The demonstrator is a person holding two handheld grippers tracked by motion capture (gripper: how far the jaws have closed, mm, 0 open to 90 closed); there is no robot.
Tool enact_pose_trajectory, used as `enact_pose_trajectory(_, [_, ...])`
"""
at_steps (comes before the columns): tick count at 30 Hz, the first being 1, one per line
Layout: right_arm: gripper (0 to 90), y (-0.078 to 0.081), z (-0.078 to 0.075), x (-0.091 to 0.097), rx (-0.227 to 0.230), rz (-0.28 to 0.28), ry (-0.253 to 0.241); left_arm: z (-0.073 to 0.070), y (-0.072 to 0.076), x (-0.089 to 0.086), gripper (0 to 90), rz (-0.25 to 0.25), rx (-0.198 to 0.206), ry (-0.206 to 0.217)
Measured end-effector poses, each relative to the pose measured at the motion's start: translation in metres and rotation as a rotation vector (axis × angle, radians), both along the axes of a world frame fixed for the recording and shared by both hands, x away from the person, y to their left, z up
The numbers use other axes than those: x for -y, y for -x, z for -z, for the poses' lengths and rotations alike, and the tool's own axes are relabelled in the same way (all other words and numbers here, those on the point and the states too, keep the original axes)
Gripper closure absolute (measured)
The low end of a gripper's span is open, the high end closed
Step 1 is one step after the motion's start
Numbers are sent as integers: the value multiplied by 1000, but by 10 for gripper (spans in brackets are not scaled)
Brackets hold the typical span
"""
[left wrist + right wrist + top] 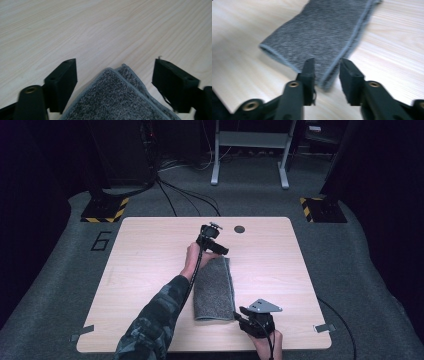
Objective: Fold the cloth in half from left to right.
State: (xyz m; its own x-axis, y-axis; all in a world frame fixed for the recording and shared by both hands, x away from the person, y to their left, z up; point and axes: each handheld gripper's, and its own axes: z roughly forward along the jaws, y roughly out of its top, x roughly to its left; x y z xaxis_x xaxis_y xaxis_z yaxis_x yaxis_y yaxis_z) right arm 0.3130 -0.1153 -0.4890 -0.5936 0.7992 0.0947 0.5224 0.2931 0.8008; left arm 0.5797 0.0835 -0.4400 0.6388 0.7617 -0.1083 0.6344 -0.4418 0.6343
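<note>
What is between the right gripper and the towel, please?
Nothing visible. The right gripper has its jaws apart just before the near corner of the folded towel, with bare table around it. The left gripper stands open over the far corner.

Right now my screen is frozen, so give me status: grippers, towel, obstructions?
Left gripper open, towel corner between jaws, unpinched. Right gripper open at towel's near corner. Towel folded flat on table. Nothing in the way.

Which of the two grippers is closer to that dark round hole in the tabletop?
Left. The left gripper sits just beside the hole, at the grey towel's far end; the right gripper is at its near corner.
</note>
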Motion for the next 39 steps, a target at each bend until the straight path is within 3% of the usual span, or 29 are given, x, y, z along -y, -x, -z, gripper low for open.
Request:
enact_pose_trajectory(4, [536,-13,-2,4,-1,28,-11,-3,15,-19,185,4,35,-24])
enact_pose_trajectory(9, [432,-33,-2,-5,-6,13,11,3,23,-41,188,-18,40,-51])
enact_pose_trajectory(10, [377,-45,-1,-11,-27,-2,21,10,25,-52,189,-39,27,-45])
enact_pose_trajectory(12, [375,-50,0,-13,-26,-14,27,15,25,-60,189,-58,16,-47])
enact_pose_trajectory(13, [323,-58,2,-18,-55,-16,54,18,25,-65,189,-69,12,-40])
enact_pose_trajectory(16, [267,-70,7,-25,-73,-28,82,28,24,-75,193,-92,-1,-64])
enact_pose_trajectory(17, [246,-79,13,-29,-75,-38,121,31,24,-76,197,-104,-3,-70])
enact_pose_trajectory(18, [240,-80,14,-31,-100,-32,126,38,22,-78,198,-114,-7,-99])
enact_pose_trajectory(20, [237,-84,17,-31,-89,-43,138,43,21,-78,199,-120,-10,-103])
enact_pose_trajectory(23, [231,-91,25,-38,-125,-38,172,54,17,-73,201,-128,-21,-147])
enact_pose_trajectory(25, [229,-93,28,-38,-118,-48,191,63,15,-68,197,-128,-23,-180])
enact_pose_trajectory(29, [230,-91,27,-38,-120,-37,188,63,17,-68,175,-130,-8,-168])
enact_pose_trajectory(34, [235,-97,17,-33,-86,-26,158,46,34,-77,155,-115,24,-126])
enact_pose_trajectory(37, [233,-102,14,-32,-81,-19,159,44,43,-78,155,-97,25,-139])
enact_pose_trajectory(38, [231,-108,14,-33,-83,-14,160,47,50,-77,152,-77,11,-170])
enact_pose_trajectory(39, [231,-108,14,-33,-83,-14,160,47,50,-77,152,-77,11,-170])
